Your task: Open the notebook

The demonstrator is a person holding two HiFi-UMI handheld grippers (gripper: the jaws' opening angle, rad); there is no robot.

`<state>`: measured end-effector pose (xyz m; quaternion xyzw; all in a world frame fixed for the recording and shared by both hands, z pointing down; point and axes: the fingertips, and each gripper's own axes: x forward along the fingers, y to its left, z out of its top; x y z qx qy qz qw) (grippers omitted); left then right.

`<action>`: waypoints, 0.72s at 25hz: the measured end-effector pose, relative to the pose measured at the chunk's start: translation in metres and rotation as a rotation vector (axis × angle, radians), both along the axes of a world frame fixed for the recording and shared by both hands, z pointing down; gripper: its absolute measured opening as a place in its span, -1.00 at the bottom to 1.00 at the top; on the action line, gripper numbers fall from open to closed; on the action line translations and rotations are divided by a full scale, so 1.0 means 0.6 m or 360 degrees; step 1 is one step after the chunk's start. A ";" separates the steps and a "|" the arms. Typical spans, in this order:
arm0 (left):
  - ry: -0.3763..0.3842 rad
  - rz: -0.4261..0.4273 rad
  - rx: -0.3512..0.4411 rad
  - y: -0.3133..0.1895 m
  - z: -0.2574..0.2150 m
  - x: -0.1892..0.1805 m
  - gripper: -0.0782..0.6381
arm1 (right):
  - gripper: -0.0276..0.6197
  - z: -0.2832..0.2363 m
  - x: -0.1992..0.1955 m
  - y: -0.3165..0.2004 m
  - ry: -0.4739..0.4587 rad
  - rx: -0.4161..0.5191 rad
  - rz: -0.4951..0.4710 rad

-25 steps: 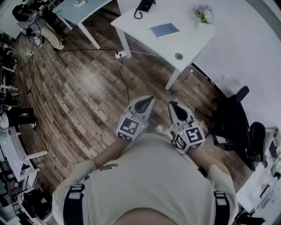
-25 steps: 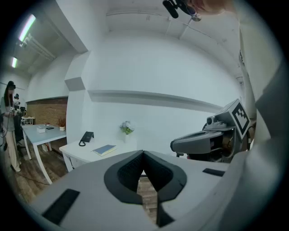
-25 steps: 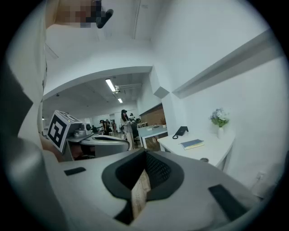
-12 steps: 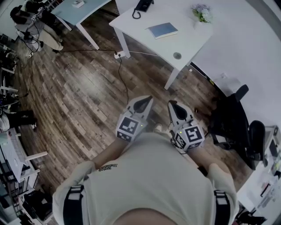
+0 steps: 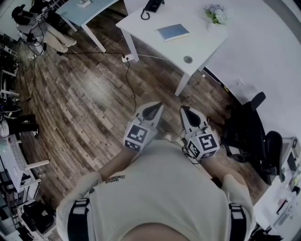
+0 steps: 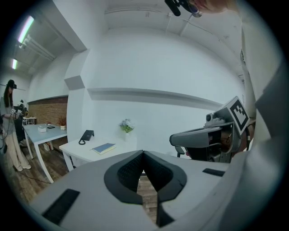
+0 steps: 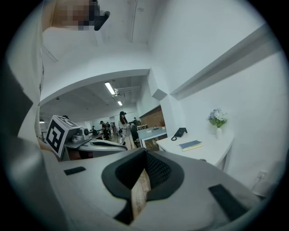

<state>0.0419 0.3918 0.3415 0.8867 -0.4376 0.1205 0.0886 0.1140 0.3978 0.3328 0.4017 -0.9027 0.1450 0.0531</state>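
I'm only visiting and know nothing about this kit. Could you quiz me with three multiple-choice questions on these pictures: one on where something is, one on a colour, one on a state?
1. Where is the notebook?
A. On the wooden floor
B. On the white desk, between the telephone and the flowers
C. In a gripper

2. What colour is its cover?
A. Red
B. Yellow
C. Blue

3. How do the left gripper and the right gripper stand?
A. Both shut, with nothing between the jaws
B. Both wide open
C. One clamped on a cup

Answers: B, the head view shows it lying on the desk top; C, the cover looks blue in every view; A, each gripper view shows the pads meeting with only floor behind them.
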 end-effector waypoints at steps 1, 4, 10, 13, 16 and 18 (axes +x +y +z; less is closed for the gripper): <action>0.0001 -0.0009 0.0001 0.000 0.001 0.002 -0.77 | -0.91 0.001 0.002 -0.002 -0.0001 0.0002 -0.0006; -0.0003 -0.0035 0.0012 -0.001 0.000 0.008 -0.77 | -0.91 0.000 0.011 -0.005 -0.0014 0.0007 -0.0025; -0.0008 -0.0089 0.0045 -0.006 0.001 0.025 -0.77 | -0.91 -0.001 0.034 -0.012 -0.0015 0.0028 -0.0052; -0.0008 -0.0102 0.0055 -0.010 0.001 0.034 -0.77 | -0.91 -0.002 0.045 -0.019 -0.0020 0.0040 -0.0054; -0.0018 -0.0102 0.0070 -0.018 -0.001 0.041 -0.77 | -0.91 -0.005 0.051 -0.030 -0.0029 0.0050 -0.0055; -0.0022 -0.0106 0.0078 -0.027 -0.001 0.042 -0.77 | -0.91 -0.004 0.051 -0.039 -0.0037 0.0058 -0.0060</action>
